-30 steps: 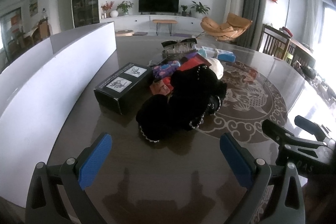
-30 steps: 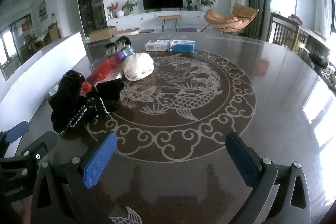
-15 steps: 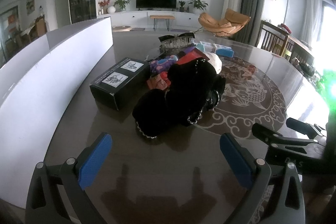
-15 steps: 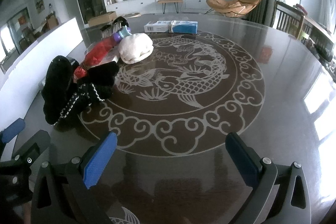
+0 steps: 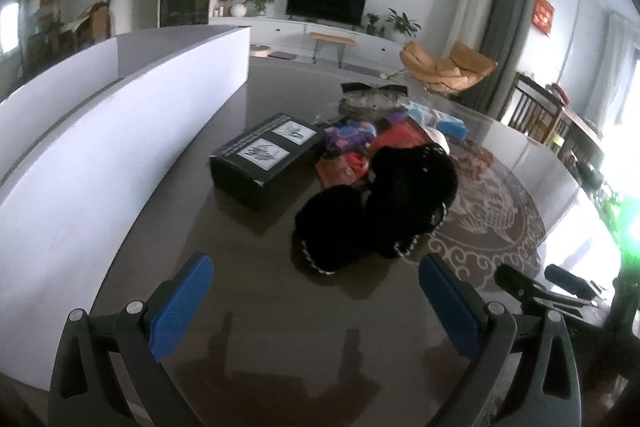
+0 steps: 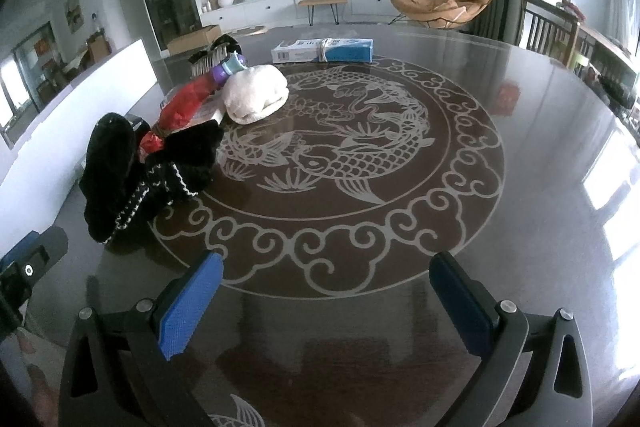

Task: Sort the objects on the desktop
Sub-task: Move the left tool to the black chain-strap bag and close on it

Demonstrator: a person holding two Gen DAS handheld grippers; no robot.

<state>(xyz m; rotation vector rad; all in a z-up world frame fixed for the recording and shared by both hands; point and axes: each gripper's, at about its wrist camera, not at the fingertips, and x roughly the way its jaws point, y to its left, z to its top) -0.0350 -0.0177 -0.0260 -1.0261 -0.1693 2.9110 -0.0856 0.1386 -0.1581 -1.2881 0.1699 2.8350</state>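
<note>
Both tools are held wide apart and empty above the dark table (image 6: 540, 155): the left tool (image 5: 316, 303) is aimed at the black knitted garment (image 5: 376, 211), the right tool (image 6: 326, 303) at bare tabletop. The garment is heaped at the near edge of the clutter, just beside the black box (image 5: 266, 157) (a cream bundle (image 6: 256, 93) lies further back). It is judged soft, light and floppy, so a pinch on a raised fold is advised.

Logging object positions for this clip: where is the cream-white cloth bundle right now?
In the right wrist view the cream-white cloth bundle lies on the table's left side, at the fish medallion's edge, right of the red wrapped item.
</note>
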